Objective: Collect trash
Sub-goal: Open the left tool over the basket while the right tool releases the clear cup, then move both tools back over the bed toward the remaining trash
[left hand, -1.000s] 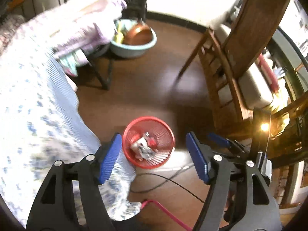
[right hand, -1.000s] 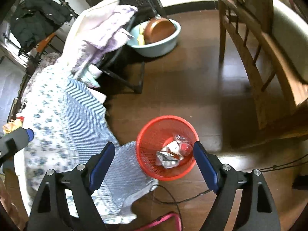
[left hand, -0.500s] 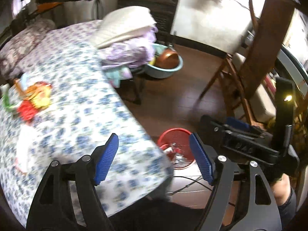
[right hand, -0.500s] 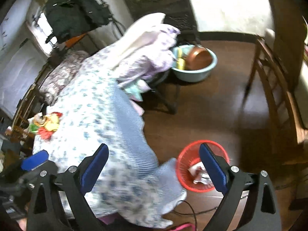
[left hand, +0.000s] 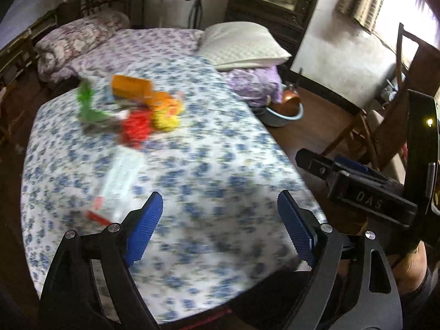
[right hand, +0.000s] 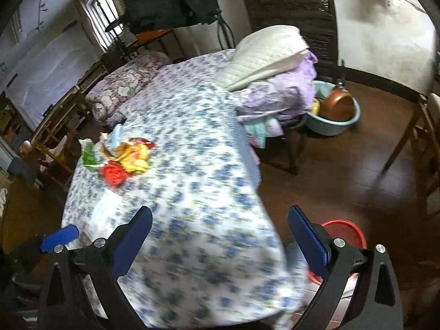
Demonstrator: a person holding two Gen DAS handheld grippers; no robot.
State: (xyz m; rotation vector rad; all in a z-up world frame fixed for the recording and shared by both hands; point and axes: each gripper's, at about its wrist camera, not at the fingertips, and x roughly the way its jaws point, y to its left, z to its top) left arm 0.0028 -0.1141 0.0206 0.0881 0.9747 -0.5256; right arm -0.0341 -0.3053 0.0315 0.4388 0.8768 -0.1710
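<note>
Floral bedspread [left hand: 209, 170] bears wrappers [left hand: 143, 118] (blurred); both tongs gape.

The bed [left hand: 209, 165] wears a white sheet with a small blue flower print. Near its far left corner lie wrappers: a green one [left hand: 86, 107], an orange one [left hand: 132, 86], a red one [left hand: 136, 128] and a yellow one [left hand: 166, 118]. The pillow [left hand: 242, 45] is cream and quilted, on lilac bedding [left hand: 254, 82]. The basket [right hand: 345, 233] is red, the basin [right hand: 334, 122] pale blue, the floor [right hand: 343, 170] dark brown. Both hand-held grippers are black with blue pads [left hand: 143, 229].
</note>
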